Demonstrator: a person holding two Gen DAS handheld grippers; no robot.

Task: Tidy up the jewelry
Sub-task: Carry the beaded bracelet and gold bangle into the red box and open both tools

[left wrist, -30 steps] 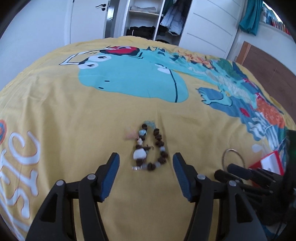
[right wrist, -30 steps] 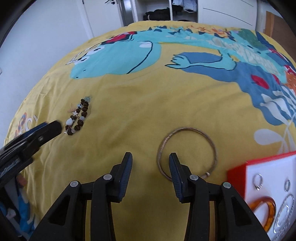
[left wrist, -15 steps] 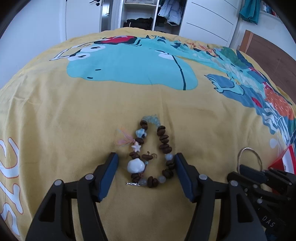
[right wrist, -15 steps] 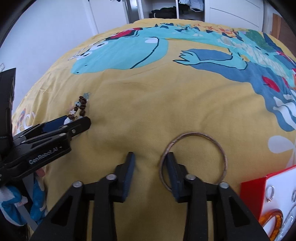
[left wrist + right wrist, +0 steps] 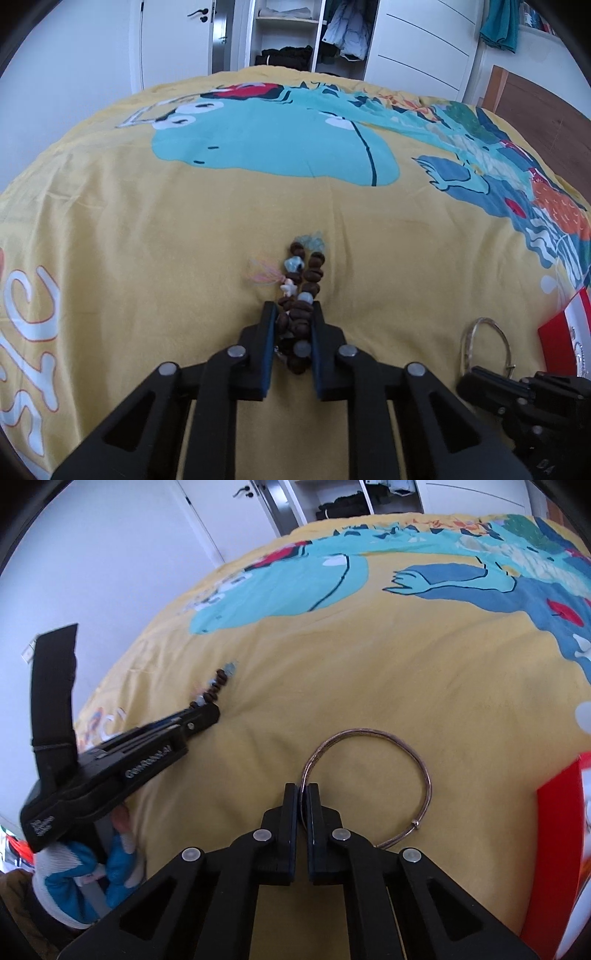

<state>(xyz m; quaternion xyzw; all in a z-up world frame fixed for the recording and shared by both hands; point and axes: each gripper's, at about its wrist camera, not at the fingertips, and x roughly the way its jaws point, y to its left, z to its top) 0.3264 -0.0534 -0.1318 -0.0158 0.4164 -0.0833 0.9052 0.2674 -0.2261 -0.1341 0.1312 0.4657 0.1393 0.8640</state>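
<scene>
A beaded bracelet (image 5: 304, 275) of brown, white and pale blue beads lies on the yellow bedspread. My left gripper (image 5: 294, 314) is shut on its near end; the far end still rests on the cloth. It also shows in the right wrist view (image 5: 216, 686), with the left gripper (image 5: 207, 716) on it. A thin metal bangle (image 5: 417, 757) lies flat on the bedspread. My right gripper (image 5: 303, 792) is shut on its near left rim. The bangle also shows in the left wrist view (image 5: 498, 332).
A red jewelry box (image 5: 561, 834) with a white lining sits at the right edge, also in the left wrist view (image 5: 557, 339). The bedspread (image 5: 184, 240) has a turquoise cartoon print. A door and an open wardrobe (image 5: 295, 33) stand beyond the bed.
Both grippers have moved forward and closed. The left one has shut on the beaded bracelet, squeezing its loop together. The right one has shut on the bangle's rim.
</scene>
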